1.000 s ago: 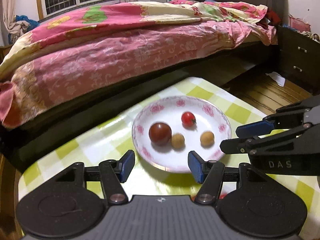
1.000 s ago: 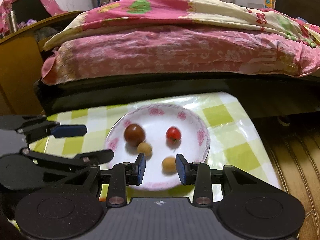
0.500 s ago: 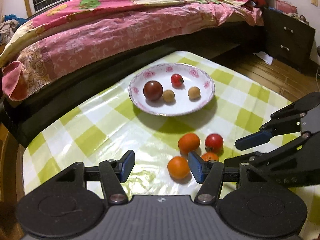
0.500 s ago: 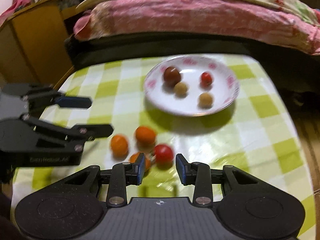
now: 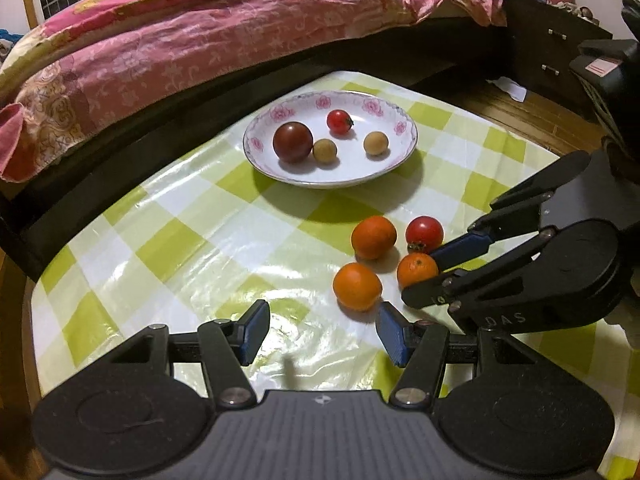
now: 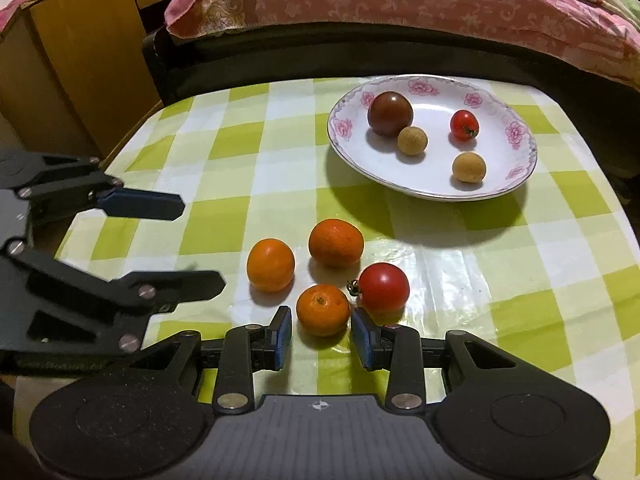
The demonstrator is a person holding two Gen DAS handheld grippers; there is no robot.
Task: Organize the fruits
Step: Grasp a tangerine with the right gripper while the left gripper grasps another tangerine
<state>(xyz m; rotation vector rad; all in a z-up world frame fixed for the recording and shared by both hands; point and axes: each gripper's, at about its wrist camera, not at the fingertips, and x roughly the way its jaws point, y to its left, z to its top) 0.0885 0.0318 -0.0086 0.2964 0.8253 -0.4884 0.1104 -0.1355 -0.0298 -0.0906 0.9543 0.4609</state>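
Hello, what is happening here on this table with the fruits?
A person holds two grippers over a checked table and is sorting fruit. The plate already has four small fruits. Three oranges and a tomato lie loose on the cloth. The right gripper has its fingers either side of the nearest orange, not gripping yet. The left gripper is open and empty.

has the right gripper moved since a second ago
Yes. The right gripper has pulled back from the plate toward the near side of the table, now framing the nearest orange.
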